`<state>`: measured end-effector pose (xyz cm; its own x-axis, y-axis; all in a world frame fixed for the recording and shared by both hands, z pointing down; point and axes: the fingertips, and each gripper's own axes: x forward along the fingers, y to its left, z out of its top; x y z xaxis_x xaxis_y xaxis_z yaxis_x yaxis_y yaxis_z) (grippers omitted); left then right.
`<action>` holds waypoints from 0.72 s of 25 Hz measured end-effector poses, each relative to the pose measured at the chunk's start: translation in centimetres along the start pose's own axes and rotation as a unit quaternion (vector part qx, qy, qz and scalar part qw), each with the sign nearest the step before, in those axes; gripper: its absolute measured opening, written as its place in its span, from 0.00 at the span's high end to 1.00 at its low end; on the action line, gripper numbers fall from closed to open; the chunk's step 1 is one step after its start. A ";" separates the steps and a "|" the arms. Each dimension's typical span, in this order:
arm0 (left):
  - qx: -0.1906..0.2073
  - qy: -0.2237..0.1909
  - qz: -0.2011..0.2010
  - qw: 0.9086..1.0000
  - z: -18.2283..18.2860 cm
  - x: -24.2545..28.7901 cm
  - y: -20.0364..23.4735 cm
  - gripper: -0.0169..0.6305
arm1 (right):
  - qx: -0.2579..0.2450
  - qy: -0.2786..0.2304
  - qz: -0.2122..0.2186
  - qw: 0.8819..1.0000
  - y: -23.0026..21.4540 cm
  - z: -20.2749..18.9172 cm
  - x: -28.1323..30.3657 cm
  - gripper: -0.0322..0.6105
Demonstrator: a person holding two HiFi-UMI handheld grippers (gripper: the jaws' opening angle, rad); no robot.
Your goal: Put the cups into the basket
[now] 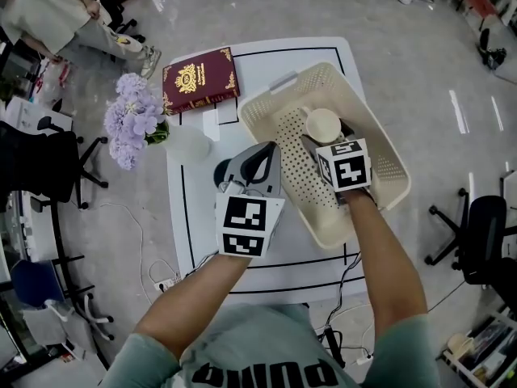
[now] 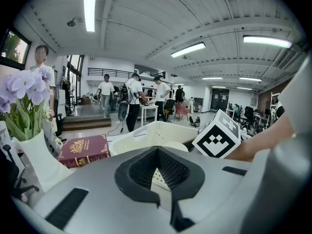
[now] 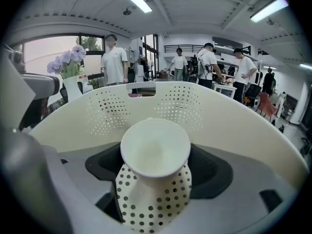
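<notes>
- Table (image 1: 202, 241): white, marked with black lines. No other cup shows on its bare top. A dark round thing (image 1: 220, 170) lies just beside the left gripper, half hidden; I cannot tell what it is.
- Basket (image 1: 388, 168): cream and perforated, on the table's right side. Apart from the one cup in hand, I see nothing lying in it.
- Cup (image 1: 324, 124): pale cream, inside the basket walls, just above the dotted floor. I cannot tell whether it touches down.
- Judgement: this cup is at the point of delivery, and only the letting go is left. No second cup is in sight.
- Right gripper (image 3: 156, 155): jaws set moderately apart, one dark pad on each side of the cup, gripping it.
- Left gripper (image 1: 265, 156): above the table by the basket's near-left rim, tips drawn together, nothing between them.
</notes>
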<state>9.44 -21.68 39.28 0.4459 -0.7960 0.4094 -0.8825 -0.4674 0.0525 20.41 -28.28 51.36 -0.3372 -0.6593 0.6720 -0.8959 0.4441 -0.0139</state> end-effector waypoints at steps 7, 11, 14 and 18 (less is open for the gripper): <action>0.001 -0.008 -0.006 1.000 0.5 -0.4 -0.2 0.97 | 0.007 0.001 0.002 1.000 -0.1 0.4 -1.6 0.35; 0.000 -0.012 -0.011 1.000 0.7 -0.9 -0.3 0.96 | 0.016 -0.023 0.001 1.000 0.1 1.7 -3.7 0.35; -0.001 -0.017 -0.015 1.000 0.8 -1.4 -0.6 0.96 | 0.019 -0.041 0.000 0.999 0.6 2.9 -5.6 0.35; 0.000 -0.022 -0.021 1.000 0.8 -2.3 -0.8 0.96 | 0.021 -0.059 -0.007 0.998 1.9 3.7 -8.0 0.35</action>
<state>9.26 -19.83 37.54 0.4880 -0.7925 0.3659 -0.8634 -0.4998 0.0690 20.32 -24.39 43.23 -0.3547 -0.7325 0.5810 -0.9109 0.4109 -0.0382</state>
